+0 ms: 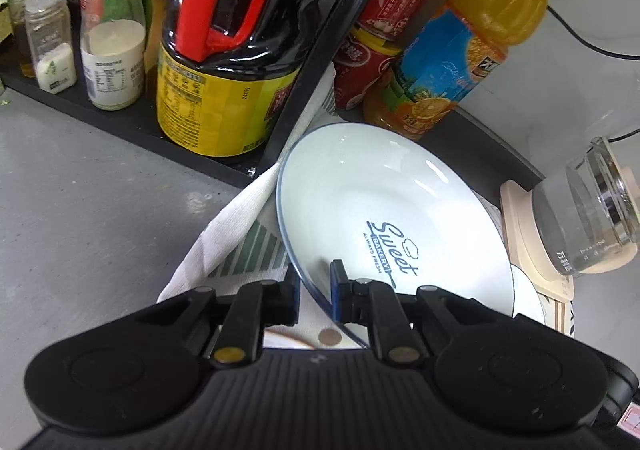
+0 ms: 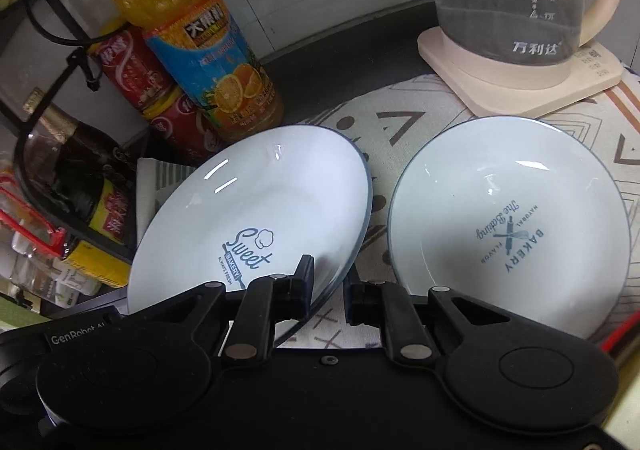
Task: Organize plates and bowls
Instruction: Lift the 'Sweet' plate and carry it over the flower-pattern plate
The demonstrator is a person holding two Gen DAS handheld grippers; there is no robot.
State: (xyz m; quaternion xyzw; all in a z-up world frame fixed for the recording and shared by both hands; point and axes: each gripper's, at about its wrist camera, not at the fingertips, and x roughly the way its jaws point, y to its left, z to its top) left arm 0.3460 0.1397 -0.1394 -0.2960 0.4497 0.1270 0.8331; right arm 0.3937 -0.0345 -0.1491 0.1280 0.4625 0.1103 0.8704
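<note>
A white plate with a blue rim and "Sweet Bakery" print (image 1: pixel 380 202) (image 2: pixel 260 190) is tilted up off the patterned cloth (image 2: pixel 400 122). My left gripper (image 1: pixel 316 290) is shut on its near left rim, one pad inside the plate and one outside. On the near right rim of the same plate my right gripper (image 2: pixel 329 290) is shut. A second white plate printed "Bakery" (image 2: pixel 508 210) lies flat on the cloth to the right of it. The black body at the lower left of the right wrist view looks like my left gripper.
A black rack (image 1: pixel 120 118) with a big soy sauce bottle (image 1: pixel 224 70) and spice jars stands at the left. Red cans (image 1: pixel 384 10) and an orange juice bottle (image 2: pixel 192 42) stand behind the plate. A glass kettle (image 2: pixel 512 10) sits on a cream base, back right.
</note>
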